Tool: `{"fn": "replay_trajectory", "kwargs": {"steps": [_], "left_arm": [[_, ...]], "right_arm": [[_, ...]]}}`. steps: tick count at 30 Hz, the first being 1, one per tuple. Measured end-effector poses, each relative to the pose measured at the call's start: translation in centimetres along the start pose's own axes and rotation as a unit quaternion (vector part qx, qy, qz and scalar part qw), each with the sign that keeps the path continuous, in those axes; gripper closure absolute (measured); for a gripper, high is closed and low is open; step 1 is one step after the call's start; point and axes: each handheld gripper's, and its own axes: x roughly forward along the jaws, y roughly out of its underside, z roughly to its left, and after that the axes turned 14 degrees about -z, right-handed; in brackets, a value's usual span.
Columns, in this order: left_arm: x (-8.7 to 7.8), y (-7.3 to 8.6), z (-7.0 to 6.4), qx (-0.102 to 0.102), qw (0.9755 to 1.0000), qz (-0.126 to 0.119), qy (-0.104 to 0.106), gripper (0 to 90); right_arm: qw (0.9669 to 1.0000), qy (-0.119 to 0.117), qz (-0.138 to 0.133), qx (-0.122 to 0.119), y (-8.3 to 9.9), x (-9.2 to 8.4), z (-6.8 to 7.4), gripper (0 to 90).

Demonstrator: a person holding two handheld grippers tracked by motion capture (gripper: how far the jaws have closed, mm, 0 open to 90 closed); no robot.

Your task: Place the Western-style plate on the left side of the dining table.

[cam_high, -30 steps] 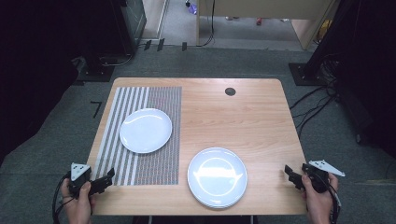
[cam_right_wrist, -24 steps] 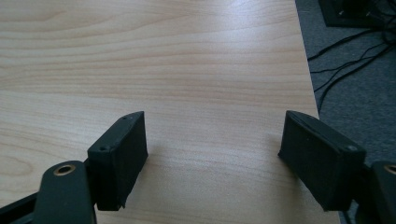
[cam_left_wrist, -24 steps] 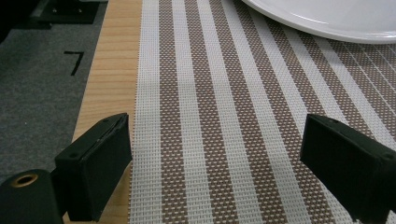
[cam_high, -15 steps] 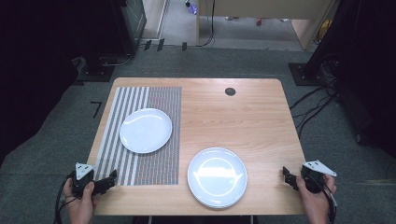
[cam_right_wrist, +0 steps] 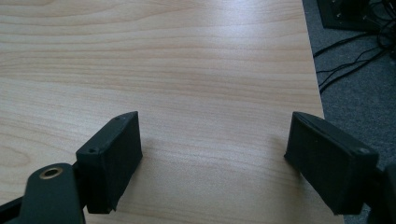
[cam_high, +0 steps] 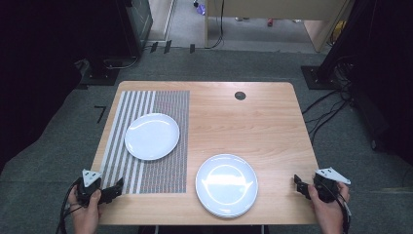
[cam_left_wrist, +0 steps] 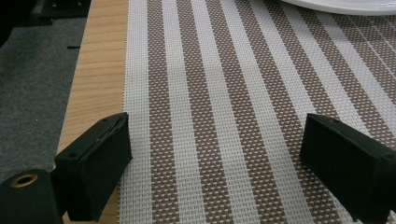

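A white plate [cam_high: 152, 136] lies on a brown-and-white striped placemat [cam_high: 165, 168] on the table's left half. A second white plate [cam_high: 226, 184] rests on bare wood near the front edge. My left gripper [cam_high: 116, 187] is held at the front left corner, over the mat's near edge, open and empty. In the left gripper view the left gripper [cam_left_wrist: 215, 154] spans the placemat [cam_left_wrist: 224, 93], with the plate's rim [cam_left_wrist: 341, 5] far ahead. My right gripper [cam_high: 297, 183] sits at the front right edge, open. In the right gripper view the right gripper [cam_right_wrist: 212, 149] frames bare table wood.
The wooden table [cam_high: 243, 126] has a round black cable hole [cam_high: 239, 95] near its back edge. Grey carpet surrounds it, with cables [cam_high: 326, 107] and dark equipment stands to the right and back left. The table's right edge [cam_right_wrist: 313, 70] runs close beside my right gripper.
Both hands have drifted slightly inward and forward along the front edge. The plates and mat have not moved.
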Motion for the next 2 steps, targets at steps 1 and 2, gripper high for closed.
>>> {"fn": "replay_trajectory", "kwargs": {"steps": [1,2], "left_arm": [[0.0,0.0,0.0,0.0,1.0,0.0,0.0,8.7],[0.0,0.0,0.0,0.0,1.0,0.0,0.0,8.7]], "right_arm": [[1.0,0.0,0.0,0.0,0.0,0.0,0.0,17.0],[1.0,0.0,0.0,0.0,0.0,0.0,0.0,16.8]]}}
